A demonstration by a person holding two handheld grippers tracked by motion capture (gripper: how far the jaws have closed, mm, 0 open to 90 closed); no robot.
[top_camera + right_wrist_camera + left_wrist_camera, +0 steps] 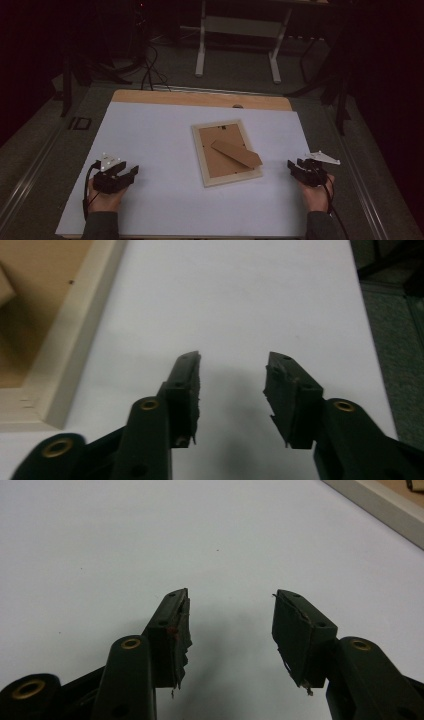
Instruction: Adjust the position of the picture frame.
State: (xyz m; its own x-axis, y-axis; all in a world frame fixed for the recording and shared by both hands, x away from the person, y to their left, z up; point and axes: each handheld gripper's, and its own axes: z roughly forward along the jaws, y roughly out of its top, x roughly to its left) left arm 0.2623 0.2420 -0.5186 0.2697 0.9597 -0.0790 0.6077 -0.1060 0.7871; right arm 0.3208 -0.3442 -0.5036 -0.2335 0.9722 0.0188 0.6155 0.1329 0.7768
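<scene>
A pale wooden picture frame (202,155) lies face down in the middle of the white sheet, brown backing up, with its cardboard stand (237,153) folded out across it. My left gripper (134,170) rests near the sheet's front left, jaws apart over bare white surface (231,596). My right gripper (291,165) sits at the front right, just right of the frame, jaws also apart with nothing between them (232,356). The frame's corner (55,390) shows at the left of the right gripper view, and an edge of the frame (380,502) at the top right of the left gripper view.
The white sheet (160,135) covers a wooden tabletop (200,97). Grey floor surrounds the table, with a white table stand (237,30) and cables (150,70) beyond the far edge. The sheet's right edge (362,315) runs close to my right gripper.
</scene>
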